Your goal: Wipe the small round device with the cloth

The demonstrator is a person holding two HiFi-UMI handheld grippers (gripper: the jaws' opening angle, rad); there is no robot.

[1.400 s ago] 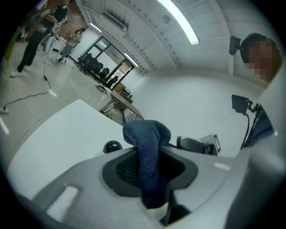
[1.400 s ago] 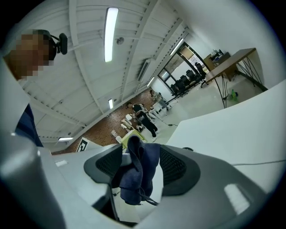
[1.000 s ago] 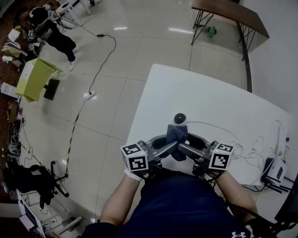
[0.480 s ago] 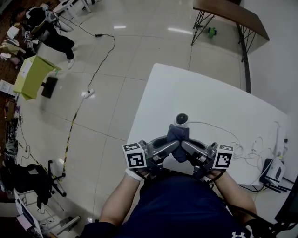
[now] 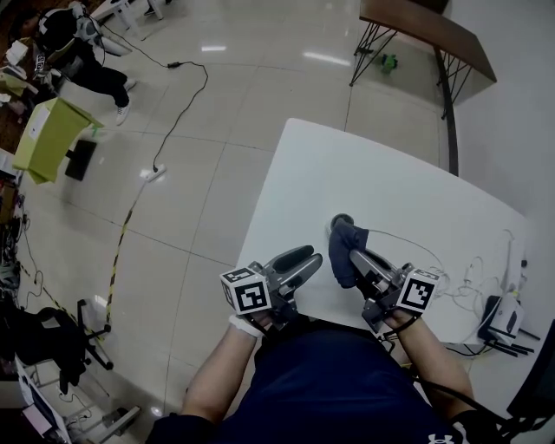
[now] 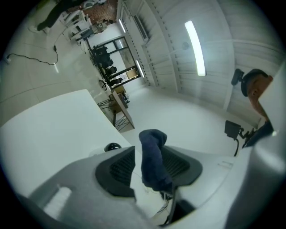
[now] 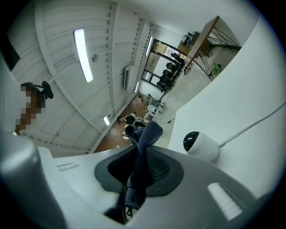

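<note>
On the white table [image 5: 390,173] stands the small round device [image 5: 340,221], white with a black dome, also in both gripper views [image 6: 111,146] [image 7: 199,144]. My right gripper [image 5: 357,258] [image 7: 143,165] has just closed and is shut on the dark blue cloth [image 5: 345,253] [image 7: 143,152]. The cloth bunches up right in front of the device and hides part of it. My left gripper [image 5: 308,260] [image 6: 149,156] has just been opening and stands open a little left of the cloth [image 6: 152,156]. Its pads press on nothing.
A thin white cable [image 5: 408,241] runs from the device to a tangle of leads and a plug block [image 5: 501,316] at the table's right edge. The table's near edge lies just under both grippers. A brown table [image 5: 434,26] stands far back on the floor.
Both grippers met at the cloth before. Now the left gripper has let go, opened and pulled back left and down. The right gripper has closed on the cloth and holds it alone.
</note>
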